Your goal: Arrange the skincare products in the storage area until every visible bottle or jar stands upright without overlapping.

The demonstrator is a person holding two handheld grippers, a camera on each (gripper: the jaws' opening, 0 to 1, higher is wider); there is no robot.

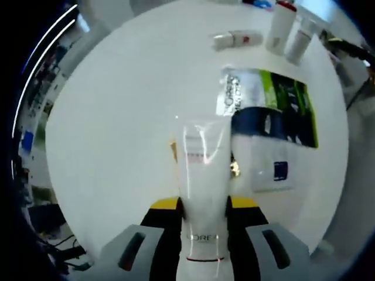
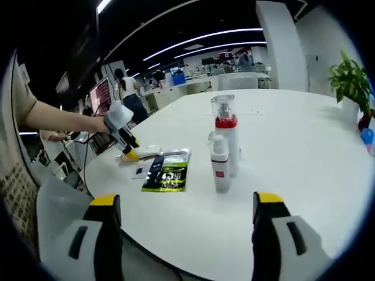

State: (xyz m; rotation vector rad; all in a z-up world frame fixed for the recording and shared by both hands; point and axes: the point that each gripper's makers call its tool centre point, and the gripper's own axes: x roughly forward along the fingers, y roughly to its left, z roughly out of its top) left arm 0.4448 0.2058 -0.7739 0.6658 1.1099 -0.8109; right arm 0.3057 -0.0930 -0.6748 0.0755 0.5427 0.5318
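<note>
My left gripper (image 1: 205,202) is shut on a white tube (image 1: 204,164), which points forward over the white table (image 1: 117,129). Ahead lie flat green, black and white sachets (image 1: 269,105). Beyond them a small white bottle (image 1: 237,39) lies on its side. Two white bottles stand upright at the far edge, a taller one (image 1: 280,26) and a shorter one (image 1: 300,40). In the right gripper view the tall red-banded bottle (image 2: 225,132) and the short bottle (image 2: 220,164) stand close together. My right gripper (image 2: 187,225) is open above the table edge, a short way in front of them.
A person's hand holds the left gripper (image 2: 124,140) with the tube (image 2: 145,152) low by the sachets (image 2: 167,170). A potted plant (image 2: 350,82) and a blue object (image 2: 367,137) sit at the table's right. Office desks and a person stand behind.
</note>
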